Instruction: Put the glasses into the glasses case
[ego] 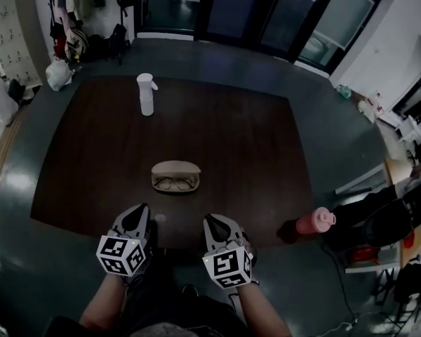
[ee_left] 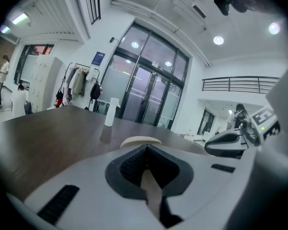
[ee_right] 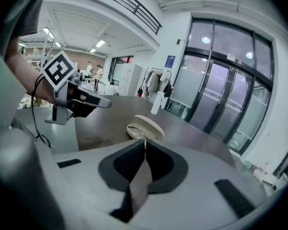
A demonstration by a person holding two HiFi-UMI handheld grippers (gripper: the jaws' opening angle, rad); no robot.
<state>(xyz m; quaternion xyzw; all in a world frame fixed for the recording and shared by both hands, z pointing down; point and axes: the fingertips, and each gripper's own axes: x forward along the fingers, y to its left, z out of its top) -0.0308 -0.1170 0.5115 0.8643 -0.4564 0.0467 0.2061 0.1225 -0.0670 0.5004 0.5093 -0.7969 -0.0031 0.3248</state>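
Observation:
A beige glasses case [ego: 175, 168] lies open in the middle of the dark table [ego: 91, 167]. The glasses [ego: 175, 184] rest inside its near half. My left gripper [ego: 140, 215] and right gripper [ego: 212, 223] sit at the table's near edge, both short of the case, jaws shut with nothing between them. In the left gripper view the shut jaws [ee_left: 145, 150] point at the case's lid [ee_left: 140, 141]. In the right gripper view the case [ee_right: 146, 127] lies just beyond the shut jaws [ee_right: 144, 143], with the glasses' rim [ee_right: 133, 127] showing.
A white spray bottle [ego: 146, 94] stands at the table's far left. A pink bottle [ego: 314, 221] stands at the near right corner. Bags and a coat rack [ego: 70, 20] are on the floor beyond the table's far left corner.

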